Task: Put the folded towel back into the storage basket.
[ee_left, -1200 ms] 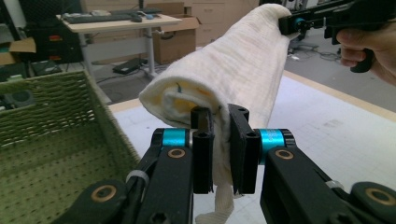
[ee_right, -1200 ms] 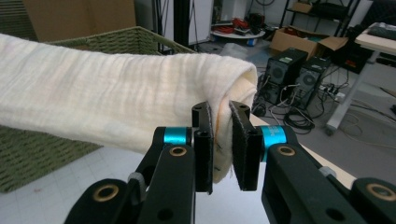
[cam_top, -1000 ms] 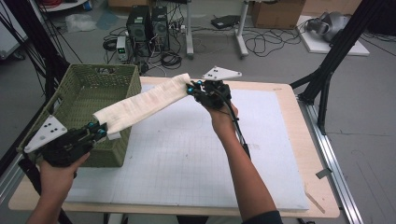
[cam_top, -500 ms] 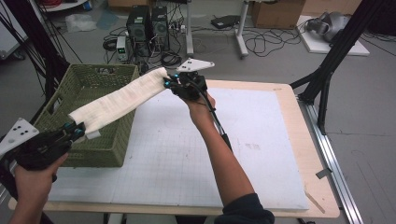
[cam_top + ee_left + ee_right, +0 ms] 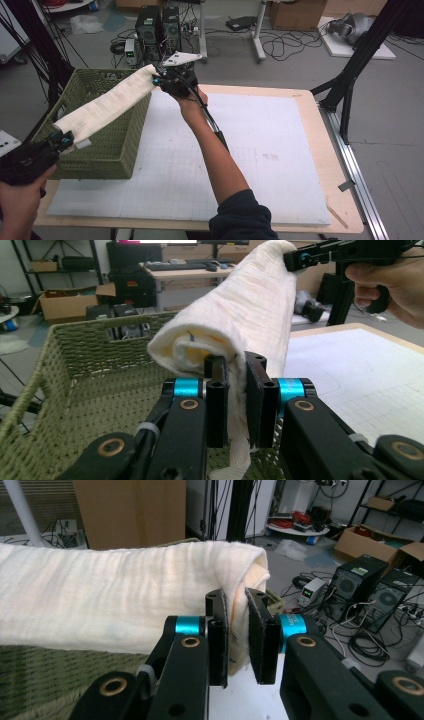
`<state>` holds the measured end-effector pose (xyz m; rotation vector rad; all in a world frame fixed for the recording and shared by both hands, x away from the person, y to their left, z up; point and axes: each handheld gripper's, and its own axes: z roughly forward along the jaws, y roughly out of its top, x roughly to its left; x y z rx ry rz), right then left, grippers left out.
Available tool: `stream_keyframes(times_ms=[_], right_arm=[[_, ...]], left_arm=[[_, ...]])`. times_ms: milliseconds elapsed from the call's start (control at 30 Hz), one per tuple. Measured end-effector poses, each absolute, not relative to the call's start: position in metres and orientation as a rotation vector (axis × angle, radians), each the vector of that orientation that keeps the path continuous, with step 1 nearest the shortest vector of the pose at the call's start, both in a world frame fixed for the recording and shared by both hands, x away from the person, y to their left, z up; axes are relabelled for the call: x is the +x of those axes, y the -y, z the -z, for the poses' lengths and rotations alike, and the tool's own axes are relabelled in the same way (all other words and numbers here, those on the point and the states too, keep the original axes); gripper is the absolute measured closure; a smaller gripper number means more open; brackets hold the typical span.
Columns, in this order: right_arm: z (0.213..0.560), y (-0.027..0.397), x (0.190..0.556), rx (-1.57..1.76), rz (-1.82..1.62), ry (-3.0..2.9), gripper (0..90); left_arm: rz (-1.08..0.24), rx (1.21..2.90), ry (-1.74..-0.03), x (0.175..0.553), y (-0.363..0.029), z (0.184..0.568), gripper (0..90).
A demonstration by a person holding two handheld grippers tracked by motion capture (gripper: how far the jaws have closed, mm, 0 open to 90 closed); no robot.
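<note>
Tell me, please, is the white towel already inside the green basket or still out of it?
Out: the white towel hangs stretched above the green basket, clamped between left gripper and right gripper.

Beyond the table's far edge, on the floor: two computer towers (image 5: 159, 25), loose cables (image 5: 285, 45), cardboard boxes (image 5: 295, 12). At right, a black frame leg (image 5: 350, 75).
</note>
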<state>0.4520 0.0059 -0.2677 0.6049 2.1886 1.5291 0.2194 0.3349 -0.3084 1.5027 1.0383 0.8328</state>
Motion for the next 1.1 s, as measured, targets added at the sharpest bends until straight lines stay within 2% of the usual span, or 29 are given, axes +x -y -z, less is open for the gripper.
stream_keyframes(times_ms=[567,1100], right_arm=[[0.263,-0.069,0.471,0.548,-1.448,-2.256,80.9],[0.262,-0.105,0.484,0.533,-1.428,-2.267,80.8]], left_arm=[[-0.89,1.478,-1.124,0.216,-0.363,0.316,80.6],[-0.909,1.476,-1.169,0.219,-0.374,0.322,80.5]])
